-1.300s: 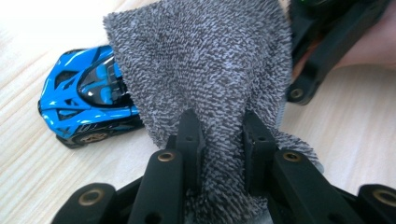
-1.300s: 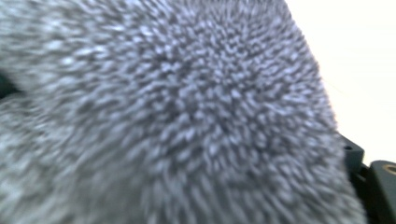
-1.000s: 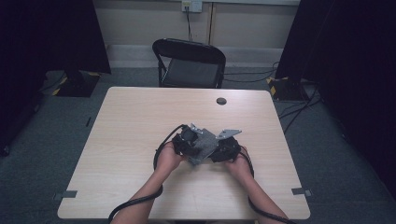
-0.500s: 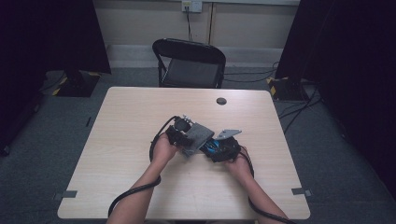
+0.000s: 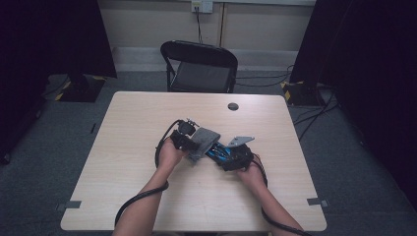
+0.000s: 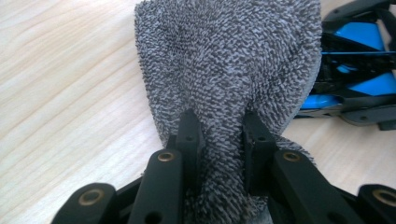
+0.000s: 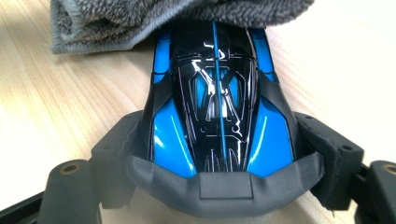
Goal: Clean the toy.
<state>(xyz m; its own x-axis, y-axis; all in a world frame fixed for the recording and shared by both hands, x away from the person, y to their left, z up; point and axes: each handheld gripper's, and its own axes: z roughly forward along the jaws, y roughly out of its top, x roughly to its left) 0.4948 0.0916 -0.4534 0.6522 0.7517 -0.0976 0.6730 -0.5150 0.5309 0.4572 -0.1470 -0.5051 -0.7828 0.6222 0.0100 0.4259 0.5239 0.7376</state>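
Grey terry cloth [image 5: 202, 141] lies near the middle of the pale wooden surface [image 5: 128, 147] in the high view, one end draped over the nose of a blue-and-black toy car [image 5: 221, 151]. The left gripper [image 5: 187, 140] sits at the cloth's near-left edge, held by the person's left hand [image 5: 169, 155], and the right gripper [image 5: 236, 158] sits just behind the car, held by the right hand [image 5: 252, 171]. A grey three-cornered plate [image 5: 240, 141] stands out from the right gripper. A small dark round disc [image 5: 233, 106] lies well apart toward the far edge, and a black folding chair [image 5: 199, 66] stands beyond the surface.

From the left gripper view, the cloth [image 6: 229, 65] spreads away from the camera over the wood [image 6: 65, 93], and its near end is bunched and pinched between the two black fingers [image 6: 189, 135], which are clamped tight on it. The toy car [image 6: 359, 70] shows at the right, touching the cloth's far side.

From the right gripper view, the toy car [image 7: 217, 107] points away from the camera, its glossy roof lined with thin stripes. The padded grey fingers [image 7: 116, 149] press against both flanks of the car's rear, gripping it, with a grey bar across its tail. The folded cloth [image 7: 154, 18] rests on the car's front end, its hemmed edge lying on the surface [image 7: 56, 102] at the left.
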